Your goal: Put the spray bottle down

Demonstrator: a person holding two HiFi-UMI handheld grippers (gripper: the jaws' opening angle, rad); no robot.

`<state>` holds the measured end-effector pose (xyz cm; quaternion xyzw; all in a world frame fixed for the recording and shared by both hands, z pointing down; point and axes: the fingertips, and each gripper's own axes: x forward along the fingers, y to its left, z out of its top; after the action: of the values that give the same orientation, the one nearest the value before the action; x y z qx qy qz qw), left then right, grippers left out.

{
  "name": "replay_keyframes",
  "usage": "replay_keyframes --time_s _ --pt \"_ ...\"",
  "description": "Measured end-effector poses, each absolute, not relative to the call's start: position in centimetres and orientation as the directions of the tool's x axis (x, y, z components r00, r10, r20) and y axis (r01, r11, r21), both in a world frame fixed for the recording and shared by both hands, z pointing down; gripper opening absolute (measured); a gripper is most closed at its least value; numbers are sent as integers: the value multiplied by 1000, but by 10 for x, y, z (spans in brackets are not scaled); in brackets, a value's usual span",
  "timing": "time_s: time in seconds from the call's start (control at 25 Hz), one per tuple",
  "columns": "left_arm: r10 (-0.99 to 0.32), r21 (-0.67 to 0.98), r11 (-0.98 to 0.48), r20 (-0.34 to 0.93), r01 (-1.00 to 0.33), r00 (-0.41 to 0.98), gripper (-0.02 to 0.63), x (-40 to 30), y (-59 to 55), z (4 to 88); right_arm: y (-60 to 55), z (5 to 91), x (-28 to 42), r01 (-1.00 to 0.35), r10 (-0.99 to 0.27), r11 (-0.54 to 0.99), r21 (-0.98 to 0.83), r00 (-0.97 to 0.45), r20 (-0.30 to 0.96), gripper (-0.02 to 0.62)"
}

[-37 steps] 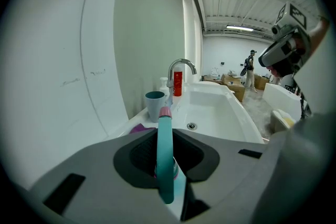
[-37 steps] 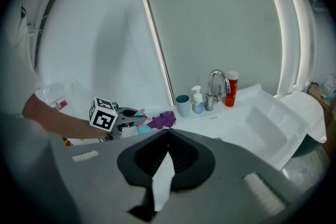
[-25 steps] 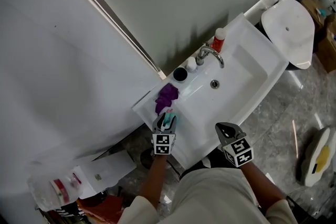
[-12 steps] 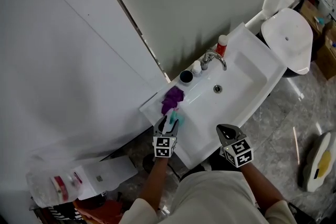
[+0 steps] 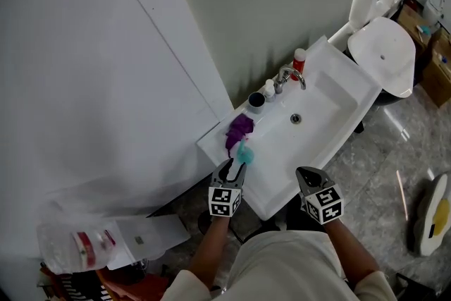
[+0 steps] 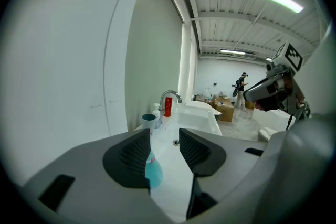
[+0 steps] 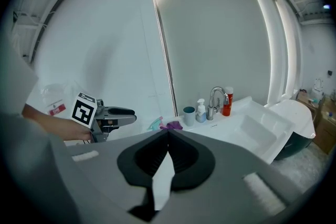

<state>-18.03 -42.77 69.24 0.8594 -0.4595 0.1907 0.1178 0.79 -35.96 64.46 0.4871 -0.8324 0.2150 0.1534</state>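
The spray bottle (image 5: pixel 244 151), a small teal one, sat on the left ledge of the white sink (image 5: pixel 331 125), touching or just beside a crumpled purple cloth (image 5: pixel 239 128). The left gripper (image 5: pixel 230 169) pointed at it from the sink's near edge. Its jaws stood apart, though they had just been closing a little, and they pinched nothing. In the left gripper view the bottle showed through the gap just ahead of the tips, close to the left-hand jaw, and the pads did not press on it.

The right gripper (image 5: pixel 309 175) hung over the front edge of the sink, well apart from the bottle. Its jaws were pressed together at the tips and it held nothing.

Further along the back ledge stood a dark cup (image 5: pixel 256 101), a small white bottle (image 5: pixel 269 88), the tap (image 5: pixel 290 74) and a red bottle (image 5: pixel 300 61) in a row. A toilet (image 5: pixel 384 46) with its lid raised stood beyond the far end of the sink.
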Motion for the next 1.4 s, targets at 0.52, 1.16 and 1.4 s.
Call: replay_keyframes --time_s 0.52,1.16,1.4 --pt "-821 55 -437 382 -898 424 116 -195 -365 646 -331 625 6 -841 -740 507 -191 -538 404 11" --pt "-904 124 -176 372 -977 210 47 -137 -224 611 -258 606 55 -687 -603 698 -202 -716 352 11" --pt "-924 127 -91 359 -988 131 18 -122 -168 605 -221 608 65 -620 -535 753 -221 -772 344 10"
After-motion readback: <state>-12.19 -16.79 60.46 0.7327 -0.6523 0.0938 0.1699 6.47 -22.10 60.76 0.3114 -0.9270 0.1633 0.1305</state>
